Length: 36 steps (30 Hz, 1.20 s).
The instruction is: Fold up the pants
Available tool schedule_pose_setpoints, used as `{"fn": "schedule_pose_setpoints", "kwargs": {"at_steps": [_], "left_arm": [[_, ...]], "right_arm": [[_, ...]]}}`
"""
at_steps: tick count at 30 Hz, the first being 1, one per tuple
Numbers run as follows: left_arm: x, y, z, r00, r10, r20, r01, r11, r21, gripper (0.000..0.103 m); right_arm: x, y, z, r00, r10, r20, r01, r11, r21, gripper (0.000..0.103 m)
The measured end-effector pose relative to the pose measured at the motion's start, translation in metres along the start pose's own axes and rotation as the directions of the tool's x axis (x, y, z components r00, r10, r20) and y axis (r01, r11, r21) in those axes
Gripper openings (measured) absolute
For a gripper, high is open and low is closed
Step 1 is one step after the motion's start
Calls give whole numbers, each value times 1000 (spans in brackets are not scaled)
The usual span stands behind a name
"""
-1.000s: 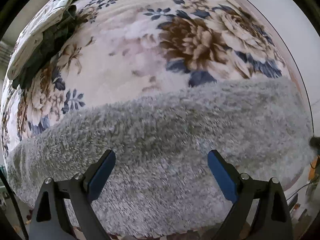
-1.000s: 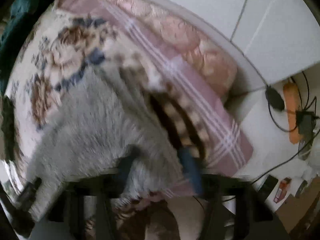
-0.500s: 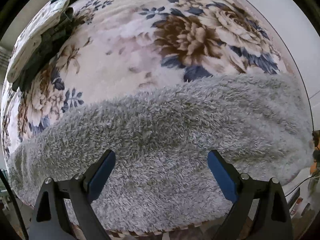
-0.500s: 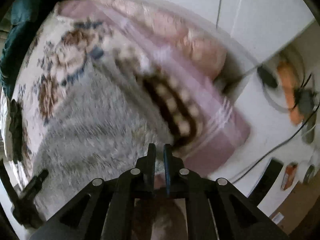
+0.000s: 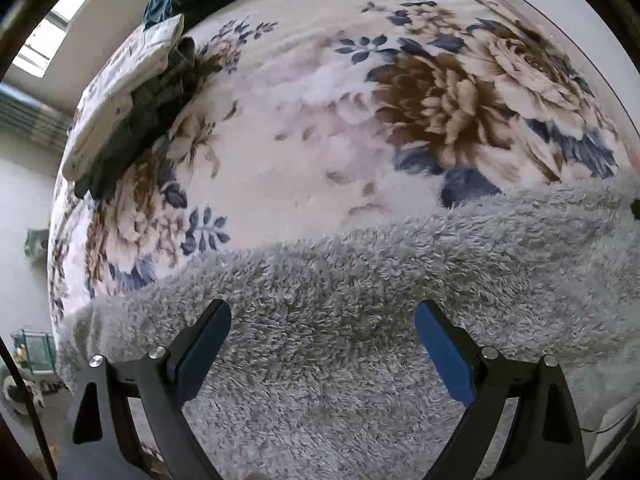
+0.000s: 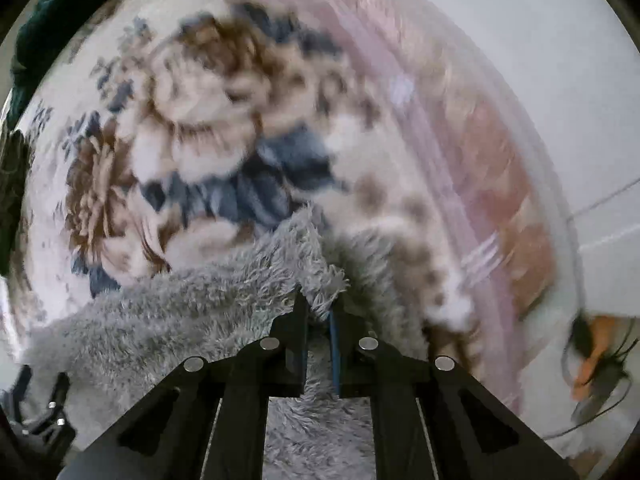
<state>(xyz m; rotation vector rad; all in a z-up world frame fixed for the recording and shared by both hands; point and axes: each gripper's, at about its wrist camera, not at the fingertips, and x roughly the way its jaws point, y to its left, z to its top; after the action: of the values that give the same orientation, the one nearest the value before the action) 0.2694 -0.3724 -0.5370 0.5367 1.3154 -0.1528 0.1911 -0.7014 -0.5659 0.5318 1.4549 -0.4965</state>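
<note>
Evidently mid-fold: right gripper (image 6: 318, 314) pinching a corner of the fluffy grey pants (image 5: 360, 320), lifted off the floral blanket (image 5: 320, 120); left gripper (image 5: 322, 334) spread wide, hovering over the pants lying along the near bed edge. Next, probably carrying that corner across and laying it flat

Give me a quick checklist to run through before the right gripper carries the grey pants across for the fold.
1. Right gripper shut on the pants: ok, fuzzy fabric is pinched between its fingers.
2. Left gripper free to help: ok, open and holding nothing, above the pants.
3. Pants lying flat without bunching: cannot tell, only part shows.
4. Landing area on the floral blanket: ok, bare near the pants.
5. Folded pile at the far edge out of the way: ok.
</note>
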Motion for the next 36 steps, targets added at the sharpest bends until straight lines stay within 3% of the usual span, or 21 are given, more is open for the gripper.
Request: {"fn": "schedule_pose_setpoints", "kwargs": {"at_steps": [3,5,8,11,13,14,15,17,21,24,26,27,29,31,33,34,36], "left_arm": [[-2,4,-3,999,-37,-4,37,999,-11,94],[-3,4,-5,999,-51,-2,51,999,-10,94],[-3,2,-5,998,-63,-8,62,998,-7,94],[0,4,-2,997,-76,-19,76,997,-23,94],[2,6,0,996,-87,-25,86,996,-30,94],[2,7,0,995,-91,-26,90,995,-30,94],[2,8,0,995,-98,-27,97,995,-30,94],[1,10,0,994,-107,-23,106,994,-29,94],[0,13,-3,991,-128,-34,127,991,-34,94],[1,14,-10,985,-162,-56,159,986,-51,94],[3,13,-17,980,-184,-69,180,982,-62,94],[6,12,-21,978,-192,-80,187,980,-66,94],[11,9,-28,974,-202,-102,197,979,-62,94],[18,10,-36,973,-193,-124,187,980,-61,94],[21,13,-42,970,-199,-141,190,979,-75,94],[21,17,-45,968,-206,-144,195,977,-84,94],[18,29,-53,967,-211,-140,197,975,-103,94]], "right_arm": [[-31,0,-10,994,-31,108,28,999,26,8],[-42,-8,-14,990,-50,133,42,997,65,8],[-39,-31,-12,993,-63,99,48,988,147,8],[-11,-45,-8,1000,18,12,-21,980,199,10],[7,-42,-3,996,63,-68,-50,983,179,26],[7,-41,-2,996,47,-79,-33,985,170,46],[-3,-42,-4,998,44,-48,-35,985,168,55],[-20,-49,-10,998,65,-12,-62,979,193,63],[-49,-76,-49,996,88,5,-86,951,297,64],[-33,-92,-85,991,91,-98,-53,938,342,64],[-22,-96,-103,986,115,-117,-65,928,367,63],[-16,-97,-110,985,125,-123,-71,925,374,52],[-11,-97,-121,988,106,-109,-60,930,363,16],[-10,-100,-128,995,34,-96,1,938,346,16],[-10,-104,-132,993,60,-102,-19,931,365,17],[-13,-101,-131,992,63,-107,-22,937,348,22],[-27,-86,-129,992,49,-118,-14,961,276,43]]}}
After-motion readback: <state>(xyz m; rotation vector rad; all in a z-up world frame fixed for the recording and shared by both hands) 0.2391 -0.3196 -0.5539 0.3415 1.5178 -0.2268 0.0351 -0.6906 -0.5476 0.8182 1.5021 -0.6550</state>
